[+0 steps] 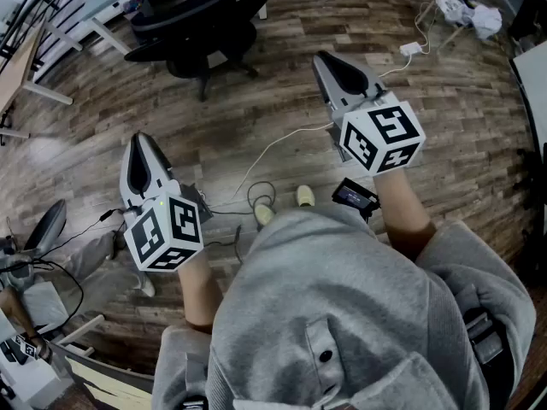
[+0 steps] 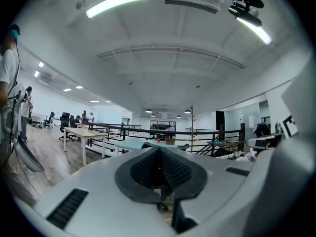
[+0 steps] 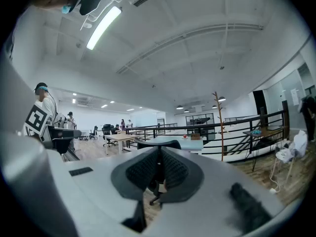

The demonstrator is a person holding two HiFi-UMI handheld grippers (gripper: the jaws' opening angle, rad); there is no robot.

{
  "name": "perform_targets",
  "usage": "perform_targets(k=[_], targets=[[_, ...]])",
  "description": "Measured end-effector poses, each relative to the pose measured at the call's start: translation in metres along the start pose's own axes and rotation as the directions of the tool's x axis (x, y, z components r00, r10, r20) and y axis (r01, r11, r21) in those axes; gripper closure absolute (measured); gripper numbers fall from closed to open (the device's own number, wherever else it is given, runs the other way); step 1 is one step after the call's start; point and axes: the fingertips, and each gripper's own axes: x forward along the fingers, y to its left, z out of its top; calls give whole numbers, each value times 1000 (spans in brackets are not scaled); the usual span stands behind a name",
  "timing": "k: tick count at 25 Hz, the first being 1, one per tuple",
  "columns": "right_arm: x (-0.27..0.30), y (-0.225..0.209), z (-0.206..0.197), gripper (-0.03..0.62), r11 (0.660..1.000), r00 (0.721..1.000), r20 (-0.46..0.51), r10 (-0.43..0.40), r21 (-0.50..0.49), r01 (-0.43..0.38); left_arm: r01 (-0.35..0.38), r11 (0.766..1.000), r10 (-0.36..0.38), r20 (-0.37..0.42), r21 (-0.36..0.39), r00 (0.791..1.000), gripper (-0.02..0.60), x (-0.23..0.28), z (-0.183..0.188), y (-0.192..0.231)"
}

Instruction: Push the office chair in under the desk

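Observation:
A black office chair point(image 1: 205, 26) stands on the wood floor at the far side of the head view, its back against a pale-topped desk point(image 1: 120, 2). Both grippers are held well short of it and point toward it. My left gripper point(image 1: 141, 146) is shut and holds nothing. My right gripper point(image 1: 329, 65) is a little farther forward, also shut and with nothing in it. Over the closed jaws of the left gripper point(image 2: 159, 174) the chair's back point(image 2: 183, 146) shows. In the right gripper view the chair point(image 3: 158, 143) and the desk point(image 3: 193, 143) sit straight beyond the right gripper point(image 3: 159, 176).
A white cable point(image 1: 278, 146) and dark cables run across the floor near the person's shoes point(image 1: 304, 196). A white power adapter point(image 1: 410, 49) lies at the far right. Another chair point(image 1: 44, 227) and gear sit at the left. Railings point(image 3: 237, 125) and a wooden table point(image 2: 86, 132) stand beyond.

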Motion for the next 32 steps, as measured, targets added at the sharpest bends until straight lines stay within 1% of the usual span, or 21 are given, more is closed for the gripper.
perform_targets(k=[5, 9, 12, 14, 18, 21, 27, 32], targets=[[-6, 5, 0, 560, 1000, 1000, -5, 8, 3, -8, 9, 1000, -9, -11, 8, 1000, 555, -6, -1, -6], [-8, 1, 3, 560, 999, 999, 35, 21, 43, -23, -1, 1000, 2, -15, 15, 1000, 555, -9, -3, -12], [-9, -2, 1, 562, 998, 999, 20, 43, 47, -44, -4, 1000, 5, -19, 24, 1000, 555, -10, -3, -22], [-11, -2, 0, 562, 996, 997, 16, 75, 50, -76, -5, 1000, 6, -20, 30, 1000, 555, -11, -2, -30], [-20, 3, -1, 569, 981, 981, 23, 192, 32, -193, -4, 999, 5, -19, 42, 1000, 555, -13, -2, -52], [-24, -3, -1, 569, 973, 973, 27, 229, 32, -230, -8, 998, 9, -11, 58, 1000, 555, -13, 0, -70], [-30, -17, -6, 569, 972, 973, 18, 232, 35, -232, -5, 997, 6, -9, 77, 1000, 555, -16, -3, -97], [-32, -25, -1, 568, 975, 976, 23, 216, 40, -217, 1, 996, 0, -3, 87, 1000, 555, -17, 3, -105]])
